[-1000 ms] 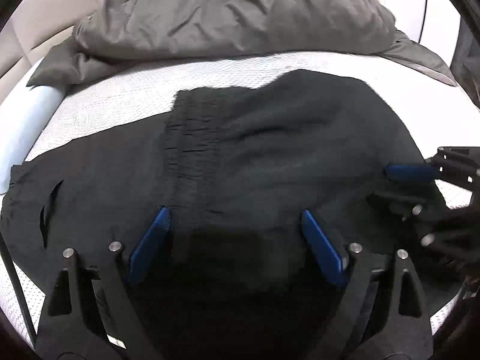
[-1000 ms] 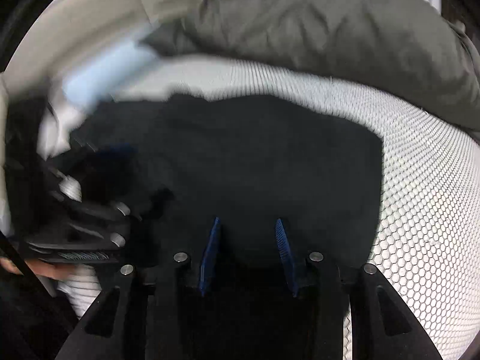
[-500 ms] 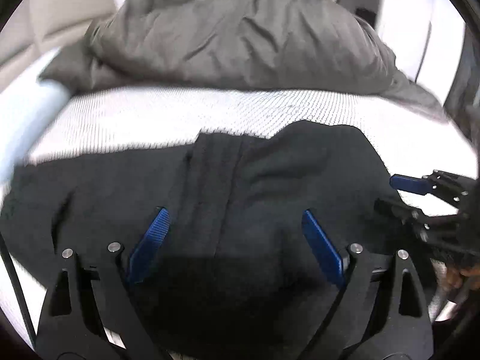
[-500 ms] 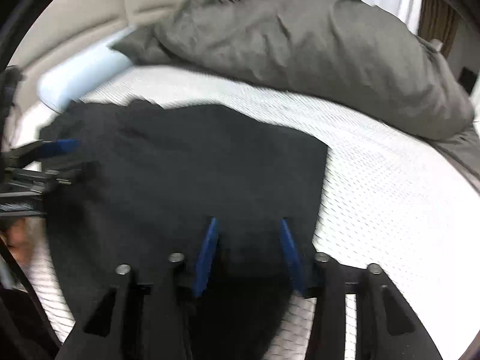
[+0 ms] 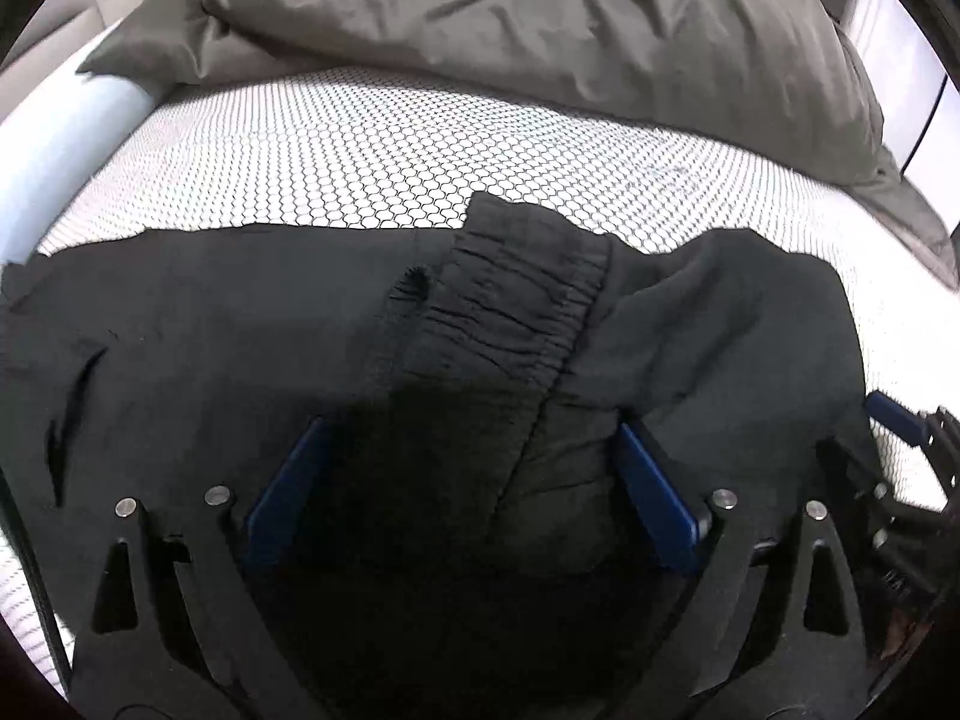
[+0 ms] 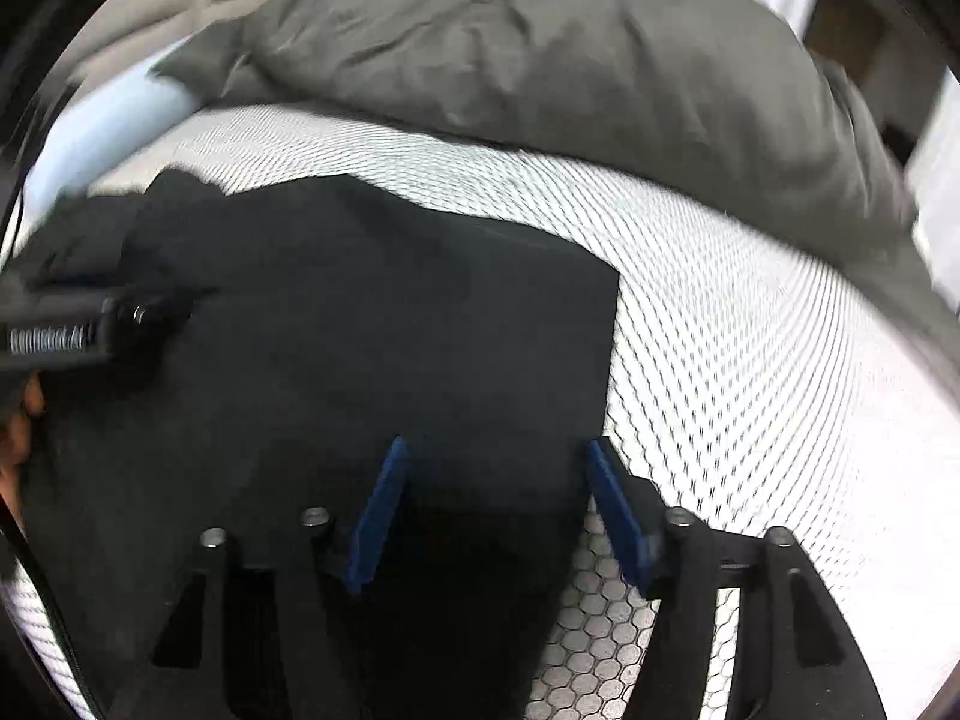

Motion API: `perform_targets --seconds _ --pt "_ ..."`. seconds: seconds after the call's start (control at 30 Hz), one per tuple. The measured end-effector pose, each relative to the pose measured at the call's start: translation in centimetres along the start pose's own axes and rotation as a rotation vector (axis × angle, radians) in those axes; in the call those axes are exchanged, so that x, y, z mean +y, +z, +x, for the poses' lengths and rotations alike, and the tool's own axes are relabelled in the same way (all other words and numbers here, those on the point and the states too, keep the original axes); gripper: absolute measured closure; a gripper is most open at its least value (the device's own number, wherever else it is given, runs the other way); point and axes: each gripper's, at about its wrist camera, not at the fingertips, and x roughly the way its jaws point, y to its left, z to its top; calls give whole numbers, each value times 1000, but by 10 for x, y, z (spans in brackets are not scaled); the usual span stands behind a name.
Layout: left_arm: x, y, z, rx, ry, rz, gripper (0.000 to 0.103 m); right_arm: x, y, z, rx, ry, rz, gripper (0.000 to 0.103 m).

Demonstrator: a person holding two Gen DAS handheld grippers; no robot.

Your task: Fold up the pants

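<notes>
Black pants [image 5: 240,348] lie folded on the bed, and their gathered elastic waistband [image 5: 510,312] runs up the middle of the left wrist view. My left gripper [image 5: 469,426] hovers over that waistband; its jaws are wide and still opening, with cloth lying under them and the pads not pressing on it. My right gripper [image 6: 495,444] hangs over the pants [image 6: 360,330] near their right edge, its jaws opening and gripping nothing. The right gripper's blue fingertip [image 5: 897,417] shows at the right edge of the left wrist view. The left gripper's body [image 6: 72,324] shows at the left of the right wrist view.
The bed has a white honeycomb-mesh cover [image 5: 360,150]. A crumpled grey duvet [image 5: 540,18] fills the far side, and a pale blue pillow [image 5: 54,144] lies at the far left. Bare mesh [image 6: 750,390] stretches right of the pants. A hand [image 6: 18,420] shows at the left edge.
The right gripper's jaws have spread apart and let go of the cloth. Both views have slid across the pants, and the waistband now sits centred above the left gripper's fingers.
</notes>
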Motion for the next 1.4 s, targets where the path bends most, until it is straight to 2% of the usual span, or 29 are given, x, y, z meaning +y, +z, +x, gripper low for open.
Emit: perform_targets --seconds 0.1,0.2,0.3,0.37,0.4,0.43,0.47,0.5,0.57,0.63,0.77,0.8,0.83,0.87,0.9,0.93,0.97,1.0,1.1,1.2,1.27,1.33,1.4 --pt "0 9 -24 -47 -39 6 9 -6 2 -10 -51 65 12 39" --pt "-3 22 -39 -98 -102 15 8 -5 12 -30 -157 165 21 39" --pt "-4 34 -35 -99 -115 1 9 0 30 -31 -201 191 1 39" --pt "-8 39 -28 -86 -158 18 11 3 42 -19 -170 231 -3 45" --pt "-11 40 -22 -82 -151 42 17 10 43 -15 -152 250 -13 60" --pt "-13 42 -14 -74 -120 59 35 15 45 -7 -126 257 -24 79" --pt "-11 42 -4 -55 -71 61 45 20 47 8 -80 250 -37 84" --pt "-7 43 7 -31 -57 48 49 25 47 17 -43 235 -46 86" --pt "6 44 23 -6 -117 -18 50 25 53 33 4 219 -48 86" --pt "14 46 28 1 -156 -53 49 16 54 36 10 216 -23 88" --pt "23 45 28 -6 -198 -115 47 -16 46 26 -7 123 37 88" --pt "25 44 26 -2 -195 -138 42 -25 43 23 -15 143 66 87" --pt "26 43 21 17 -175 -160 39 -34 38 20 -17 176 94 81" --pt "27 42 14 25 -170 -180 39 -42 38 17 -17 210 122 77" --pt "32 40 2 12 -178 -196 39 -50 37 14 -22 258 170 64" --pt "33 35 -10 -10 -183 -194 36 -58 34 6 -34 306 222 44" --pt "32 29 -21 -38 -184 -180 33 -68 27 -5 -57 332 263 34" --pt "32 22 -32 -66 -179 -159 25 -77 17 -20 -84 336 291 25" --pt "26 -11 -45 -89 -144 -116 22 -86 -8 -39 -91 362 308 22" --pt "23 -35 -41 -66 -96 -36 22 -89 -39 -40 -28 473 334 22" --pt "22 -45 -40 -74 -42 23 21 -84 -53 -37 11 485 324 22" --pt "29 -51 -35 -62 -47 10 16 -85 -62 -22 49 543 365 23" --pt "36 -51 -31 -45 -73 -26 16 -87 -66 -9 57 592 406 23"
